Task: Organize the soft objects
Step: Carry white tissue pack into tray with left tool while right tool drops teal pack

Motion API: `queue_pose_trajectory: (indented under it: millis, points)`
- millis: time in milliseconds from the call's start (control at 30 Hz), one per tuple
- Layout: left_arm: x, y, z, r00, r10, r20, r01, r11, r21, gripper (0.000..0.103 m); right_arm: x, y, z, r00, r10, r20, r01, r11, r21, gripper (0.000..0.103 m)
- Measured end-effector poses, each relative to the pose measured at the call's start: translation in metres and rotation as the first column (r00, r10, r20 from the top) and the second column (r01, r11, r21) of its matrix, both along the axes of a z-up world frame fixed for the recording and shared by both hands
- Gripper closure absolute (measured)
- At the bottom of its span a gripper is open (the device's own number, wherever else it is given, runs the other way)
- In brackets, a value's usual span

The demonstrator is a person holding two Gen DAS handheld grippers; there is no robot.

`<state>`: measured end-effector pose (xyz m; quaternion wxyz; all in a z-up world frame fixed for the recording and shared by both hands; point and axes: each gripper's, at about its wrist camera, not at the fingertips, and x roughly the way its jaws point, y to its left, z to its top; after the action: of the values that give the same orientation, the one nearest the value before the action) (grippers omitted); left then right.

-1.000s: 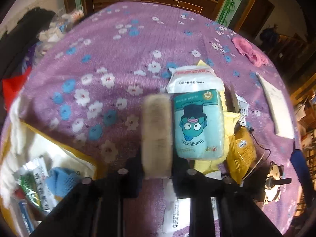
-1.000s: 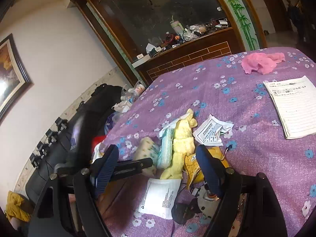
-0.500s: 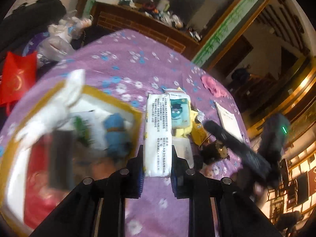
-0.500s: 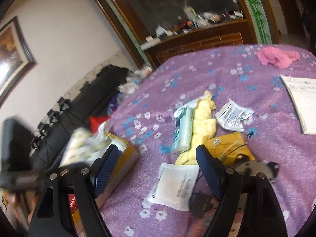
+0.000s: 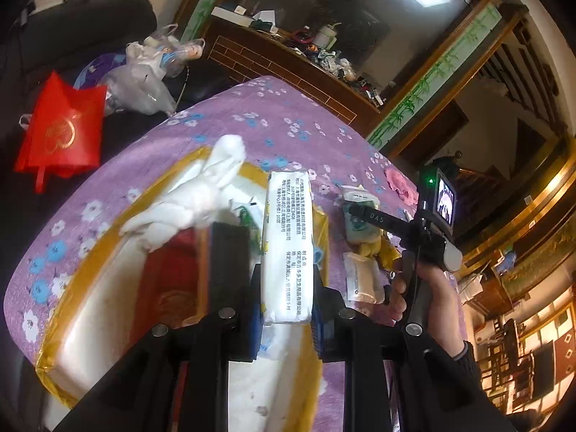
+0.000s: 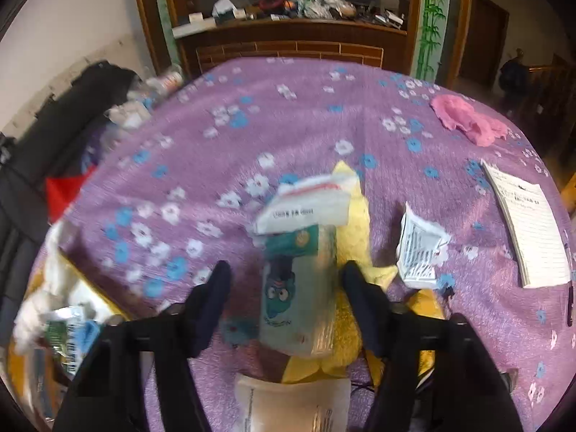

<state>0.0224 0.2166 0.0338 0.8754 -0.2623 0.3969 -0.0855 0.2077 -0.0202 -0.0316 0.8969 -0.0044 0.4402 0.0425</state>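
Observation:
My left gripper (image 5: 284,288) is shut on a white tissue pack (image 5: 286,237) with printed text and holds it over the yellow-rimmed box (image 5: 90,262). The box holds a white cloth (image 5: 194,198), something red and a black item. In the right wrist view my right gripper (image 6: 286,284) straddles a teal tissue pack (image 6: 298,298) with a cartoon face. Its jaws are closing, and gaps still show on both sides of the pack. A white glove packet (image 6: 306,205) lies at the pack's far end, on a yellow cloth (image 6: 356,216).
On the purple flowered tablecloth (image 6: 288,118) lie a pink cloth (image 6: 468,122), a notepad (image 6: 529,230), a folded leaflet (image 6: 421,252) and a white packet (image 6: 291,406). A red bag (image 5: 61,129) and plastic bags (image 5: 144,79) sit beyond the table's left edge. A hand (image 5: 424,288) holds the right gripper.
My left gripper carried the white tissue pack leftwards from beside the teal pack to above the box. My right gripper swung down over the teal pack and its jaws narrowed.

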Motion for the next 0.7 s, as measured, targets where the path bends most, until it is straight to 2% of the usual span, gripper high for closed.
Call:
queue_pose_trajectory:
  millis: [33, 100, 200, 300, 433, 467, 567, 700]
  points:
    - [-0.004, 0.004, -0.003, 1.000, 0.005, -0.002, -0.005, 1.000, 0.001, 0.082, -0.001, 0.003, -0.001, 1.000, 0.005, 0.008, -0.005, 1.000, -0.023, 0.052]
    - [-0.009, 0.009, -0.007, 1.000, 0.007, -0.011, -0.007, 1.000, -0.007, 0.082, -0.005, 0.005, -0.002, 1.000, -0.004, 0.019, 0.005, 0.998, -0.062, 0.087]
    - [-0.017, 0.013, -0.009, 1.000, 0.011, -0.010, -0.012, 1.000, -0.013, 0.082, -0.014, -0.001, 0.002, 1.000, 0.000, 0.022, 0.000, 1.000, 0.008, 0.092]
    - [-0.027, 0.023, -0.013, 1.000, 0.022, -0.014, -0.022, 1.000, -0.014, 0.082, -0.039, -0.012, 0.017, 0.998, 0.007, 0.068, -0.013, 0.996, 0.084, 0.092]
    - [-0.041, 0.040, -0.022, 0.998, 0.044, -0.043, -0.046, 0.998, -0.039, 0.082, -0.087, -0.025, 0.039, 0.988, 0.052, 0.142, -0.085, 0.969, 0.231, 0.092]
    - [-0.045, 0.043, -0.024, 0.998, 0.048, -0.051, -0.051, 0.998, -0.043, 0.082, -0.101, -0.028, 0.045, 0.985, 0.062, 0.159, -0.104, 0.957, 0.269, 0.092]
    - [-0.054, 0.049, -0.028, 0.997, 0.047, -0.065, -0.050, 0.997, -0.056, 0.082, -0.149, -0.020, 0.062, 0.962, 0.167, 0.215, -0.241, 0.891, 0.385, 0.092]
    - [-0.059, 0.049, -0.031, 0.995, 0.049, -0.084, -0.056, 0.995, -0.078, 0.082, -0.192, 0.018, 0.067, 0.914, 0.327, 0.242, -0.404, 0.802, 0.440, 0.092]
